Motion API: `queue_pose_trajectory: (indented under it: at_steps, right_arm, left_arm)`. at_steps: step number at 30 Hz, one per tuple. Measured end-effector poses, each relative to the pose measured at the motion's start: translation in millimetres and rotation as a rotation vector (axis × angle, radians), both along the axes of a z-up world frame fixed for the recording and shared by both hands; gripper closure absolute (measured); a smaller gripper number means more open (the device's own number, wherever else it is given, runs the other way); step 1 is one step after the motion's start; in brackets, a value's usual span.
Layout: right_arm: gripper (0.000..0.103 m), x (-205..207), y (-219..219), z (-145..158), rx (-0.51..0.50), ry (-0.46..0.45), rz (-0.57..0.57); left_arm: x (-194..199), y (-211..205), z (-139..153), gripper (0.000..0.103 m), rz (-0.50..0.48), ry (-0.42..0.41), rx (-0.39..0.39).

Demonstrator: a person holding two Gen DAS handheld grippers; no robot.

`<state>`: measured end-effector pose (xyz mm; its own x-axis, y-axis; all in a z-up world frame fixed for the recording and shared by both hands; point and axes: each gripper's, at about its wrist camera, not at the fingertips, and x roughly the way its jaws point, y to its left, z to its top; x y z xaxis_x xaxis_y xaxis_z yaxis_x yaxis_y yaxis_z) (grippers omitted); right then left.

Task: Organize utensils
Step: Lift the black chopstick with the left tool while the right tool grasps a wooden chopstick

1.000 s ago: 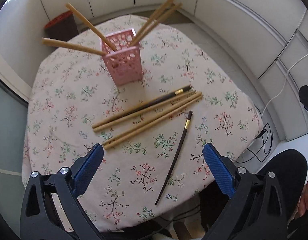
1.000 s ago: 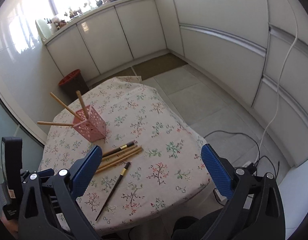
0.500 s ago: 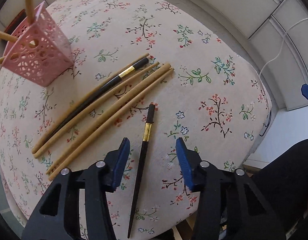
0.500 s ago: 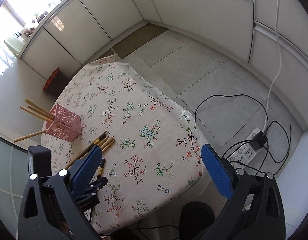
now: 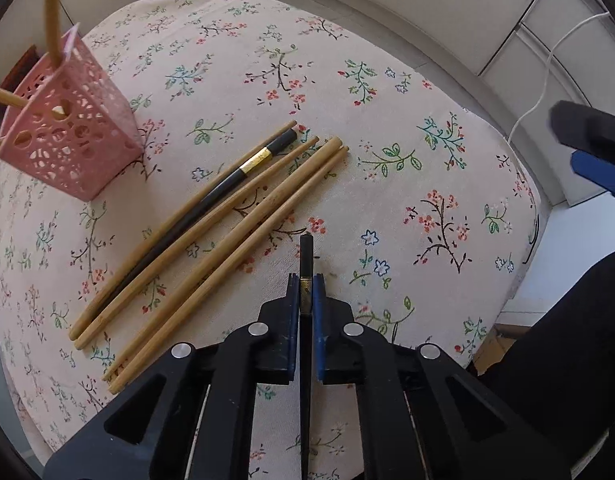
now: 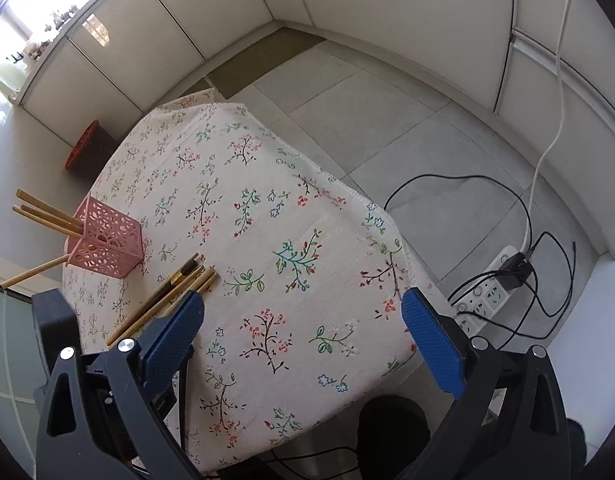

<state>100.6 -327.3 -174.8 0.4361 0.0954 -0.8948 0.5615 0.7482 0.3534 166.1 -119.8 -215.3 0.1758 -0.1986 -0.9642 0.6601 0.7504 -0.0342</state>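
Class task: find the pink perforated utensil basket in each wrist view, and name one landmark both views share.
Left wrist: pink basket at upper left, beside the loose chopsticks.
Right wrist: pink basket at middle left, on the table's far-left part.
Shared landmark: floral tablecloth.

Pink perforated holder [image 5: 67,136], tan and black chopsticks [image 5: 211,216], floral cream tablecloth [image 5: 387,184], seemingly red bin [image 6: 85,150]

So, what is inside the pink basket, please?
Bamboo chopsticks stand in the pink basket, leaning out over its rim; one sticks out on the left side. Their lower ends and the basket bottom are hidden behind the perforated walls, so smaller items cannot be excluded.
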Motion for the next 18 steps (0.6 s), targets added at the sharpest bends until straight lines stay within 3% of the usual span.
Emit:
queue_pose_trajectory:
  at_steps: [2,5,9,12,18]
  right_arm:
    - [0.011,11.2,8.2,-11.8,0.07,0.049,-0.012]
    - [0.034,31.3,27.4,-31.3,0.144,0.149,-0.013]
    - [0.061,49.1,49.5,-45.9,0.172,0.206,-0.06]
    - [0.068,58.6,62.3,-53.0,0.22,0.224,-0.1]
    - [0.069,79.1,78.9,-54.9,0.166,0.239,-0.148]
  left_arm:
    - [-9.0,15.5,16.4,0.097,0.011,-0.028,-0.039]
    - [-22.2,43.0,46.0,0.097,0.029,-0.082,-0.113]
    - [-34.8,73.2,82.1,0.097,0.075,-0.163,-0.222]
    - [-39.6,90.1,97.9,0.097,0.098,-0.209,-0.286]
    - [-42.7,111.4,104.0,0.097,0.119,-0.233,-0.354]
